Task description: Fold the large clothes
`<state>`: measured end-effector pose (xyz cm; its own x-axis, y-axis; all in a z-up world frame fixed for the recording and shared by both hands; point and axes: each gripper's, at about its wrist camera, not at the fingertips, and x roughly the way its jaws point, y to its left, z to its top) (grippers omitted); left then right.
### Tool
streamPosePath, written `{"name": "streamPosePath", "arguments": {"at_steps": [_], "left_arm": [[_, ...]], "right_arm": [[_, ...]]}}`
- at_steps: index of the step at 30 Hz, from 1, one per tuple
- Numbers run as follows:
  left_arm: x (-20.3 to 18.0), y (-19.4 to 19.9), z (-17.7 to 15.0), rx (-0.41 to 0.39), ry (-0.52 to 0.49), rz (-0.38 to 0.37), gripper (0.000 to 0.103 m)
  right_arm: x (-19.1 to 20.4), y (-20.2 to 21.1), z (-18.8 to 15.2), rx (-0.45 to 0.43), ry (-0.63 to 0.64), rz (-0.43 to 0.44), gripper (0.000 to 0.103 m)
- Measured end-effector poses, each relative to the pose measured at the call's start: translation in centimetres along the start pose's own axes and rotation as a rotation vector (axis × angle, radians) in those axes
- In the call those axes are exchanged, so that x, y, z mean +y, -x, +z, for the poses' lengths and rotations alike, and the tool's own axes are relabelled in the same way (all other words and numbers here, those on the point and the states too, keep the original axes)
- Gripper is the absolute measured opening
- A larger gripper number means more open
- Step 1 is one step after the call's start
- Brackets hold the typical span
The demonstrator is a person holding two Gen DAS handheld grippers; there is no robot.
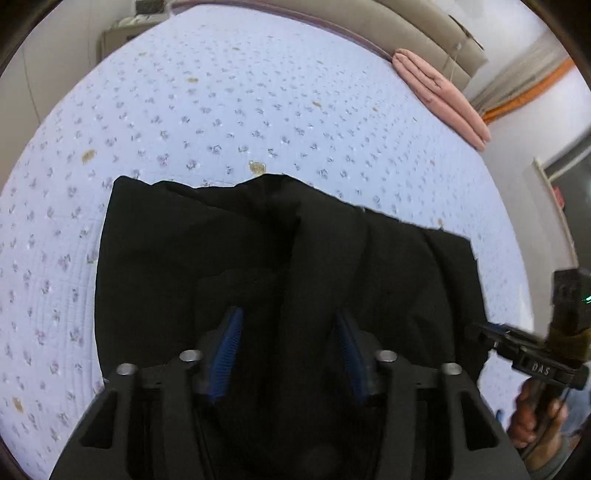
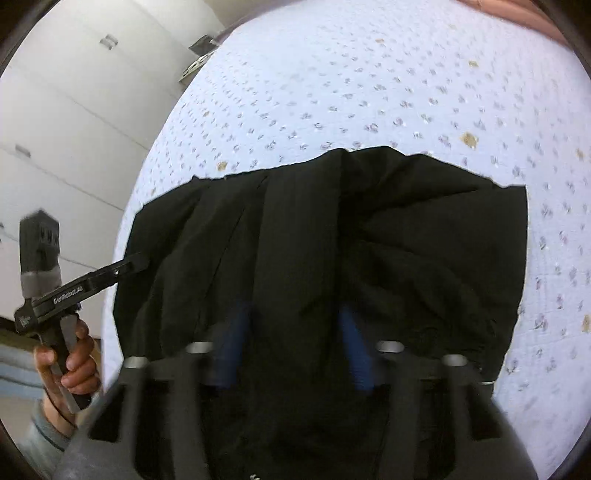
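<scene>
A large black garment lies bunched on a pale blue flowered bedspread. In the left wrist view my left gripper has its blue pads closed in on a raised fold of the black cloth. In the right wrist view my right gripper grips another thick fold of the same garment, and its blue fingers are blurred. Each view shows the other gripper at the garment's side edge: the right one, the left one, each held by a hand.
A folded pink cloth lies at the bed's far right corner, against a beige headboard. White wardrobe doors stand left of the bed. The bedspread stretches bare beyond the garment.
</scene>
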<state>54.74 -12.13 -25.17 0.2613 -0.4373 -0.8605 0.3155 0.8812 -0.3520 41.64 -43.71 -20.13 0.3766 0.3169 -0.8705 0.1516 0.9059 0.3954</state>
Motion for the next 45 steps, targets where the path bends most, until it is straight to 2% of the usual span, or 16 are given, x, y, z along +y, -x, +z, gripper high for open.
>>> {"name": "streamPosePath", "arguments": {"at_steps": [1, 4, 8, 11, 13, 16, 19, 20, 23, 27, 29, 33, 35, 37, 39, 45], "left_arm": [[-0.2, 0.1, -0.3, 0.011, -0.004, -0.02, 0.006], [-1.3, 2.4, -1.4, -0.035, -0.046, 0.011, 0.006], [-1.4, 3.2, -3.6, -0.006, -0.054, -0.042, 0.006], [-0.9, 0.1, -5.8, 0.062, -0.053, -0.001, 0.009], [-0.5, -1.3, -6.2, 0.061, -0.047, 0.006, 0.01], [-0.2, -0.5, -5.7, 0.046, -0.02, -0.014, 0.011], [-0.4, 1.5, -5.4, 0.028, -0.034, 0.014, 0.022], [-0.6, 2.6, -5.4, 0.016, -0.038, 0.036, 0.029], [-2.0, 6.4, -5.7, -0.038, -0.072, 0.096, 0.032], [-5.4, 9.3, -6.4, -0.075, -0.117, 0.031, 0.036], [-7.0, 8.9, -7.4, -0.053, -0.131, -0.013, 0.048], [-9.3, 3.9, -10.1, 0.039, -0.175, 0.022, 0.048], [-7.6, 0.8, -11.5, 0.083, -0.142, 0.075, 0.05], [-5.1, -1.0, -12.6, 0.113, -0.067, 0.03, 0.05], [-4.4, -0.6, -12.4, 0.103, -0.036, -0.008, 0.05], [-5.9, 3.1, -12.7, 0.067, -0.119, 0.034, 0.05]], "right_arm": [[0.7, 0.2, -0.5, -0.007, 0.032, -0.043, 0.014], [1.2, 1.9, -1.1, -0.05, 0.066, -0.076, 0.008], [-0.6, 3.9, -1.9, -0.082, 0.062, -0.11, 0.008], [-3.0, 1.9, -3.0, -0.021, 0.026, -0.1, 0.007], [-4.4, -1.7, -3.3, 0.023, 0.001, -0.081, 0.007], [-5.2, -2.4, -2.7, 0.027, -0.043, -0.041, 0.007], [-5.2, -0.6, -2.6, 0.039, -0.042, -0.028, 0.014], [-5.1, -0.1, -2.6, 0.049, -0.042, -0.031, 0.02], [-4.0, 2.6, -2.9, 0.039, -0.005, -0.083, 0.047], [-1.2, 4.9, -3.7, -0.006, 0.091, -0.081, 0.061], [0.0, 4.2, -4.1, 0.01, 0.119, -0.066, 0.061], [1.9, 0.5, -5.4, 0.068, 0.184, -0.1, 0.06], [1.7, -1.4, -6.0, 0.097, 0.211, -0.17, 0.054], [0.5, -3.6, -7.0, 0.137, 0.2, -0.172, 0.052], [-0.1, -3.8, -7.3, 0.121, 0.202, -0.159, 0.05], [0.0, -0.9, -7.4, 0.097, 0.172, -0.129, 0.052]]}}
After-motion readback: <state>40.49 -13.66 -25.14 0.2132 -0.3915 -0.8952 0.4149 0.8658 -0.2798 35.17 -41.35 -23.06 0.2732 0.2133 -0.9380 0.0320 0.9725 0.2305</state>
